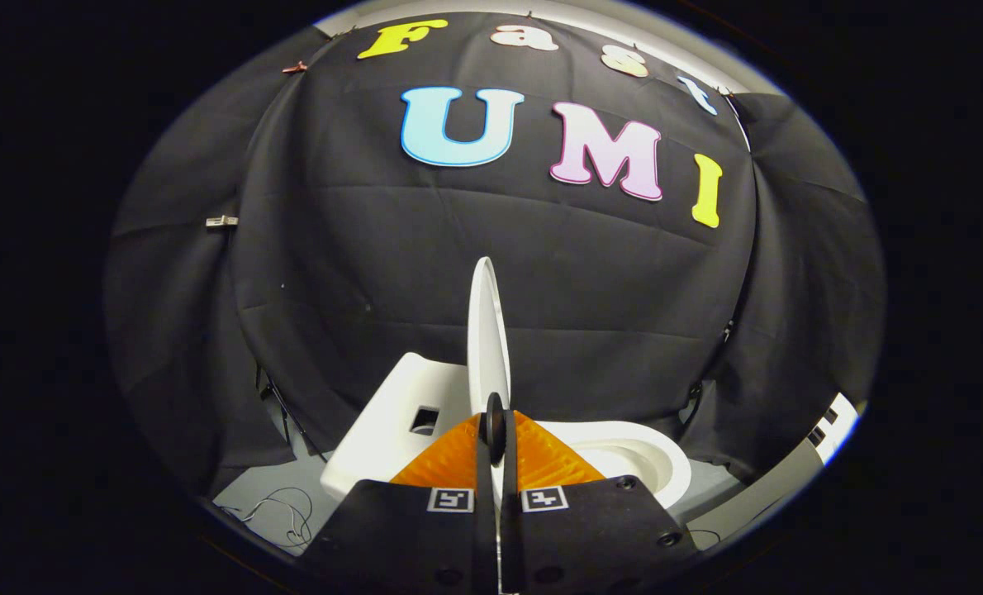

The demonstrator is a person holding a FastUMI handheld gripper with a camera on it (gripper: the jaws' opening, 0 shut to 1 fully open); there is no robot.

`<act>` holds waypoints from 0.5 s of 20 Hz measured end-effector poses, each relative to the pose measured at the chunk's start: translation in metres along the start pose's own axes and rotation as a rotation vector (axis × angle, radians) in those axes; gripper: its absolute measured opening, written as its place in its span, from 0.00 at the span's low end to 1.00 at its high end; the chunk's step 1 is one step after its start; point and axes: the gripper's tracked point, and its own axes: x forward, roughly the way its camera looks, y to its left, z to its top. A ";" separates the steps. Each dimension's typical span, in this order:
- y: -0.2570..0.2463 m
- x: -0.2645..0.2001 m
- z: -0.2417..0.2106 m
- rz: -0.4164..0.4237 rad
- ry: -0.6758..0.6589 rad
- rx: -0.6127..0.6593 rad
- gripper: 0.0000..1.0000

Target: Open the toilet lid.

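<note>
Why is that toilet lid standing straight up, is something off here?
Nothing looks broken. The toilet lid stands upright on edge, raised from the bowl, with the gripper closed around its lower edge. Loose wires lie on the floor beside the tank.

The white, thin, oval plastic toilet lid stands raised, seen edge-on, nearly upright with a slight tilt. Its lower edge sits between the gripper fingers, which are closed together on it. The white ceramic toilet lies beyond the fingers; its rounded bowl rim is uncovered on one side of the lid, its boxy tank on the other.
</note>
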 end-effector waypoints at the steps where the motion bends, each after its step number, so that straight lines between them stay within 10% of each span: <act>1: 0.003 0.001 0.000 -0.008 -0.004 -0.006 0.07; 10: 0.021 0.001 -0.002 -0.004 -0.011 -0.041 0.07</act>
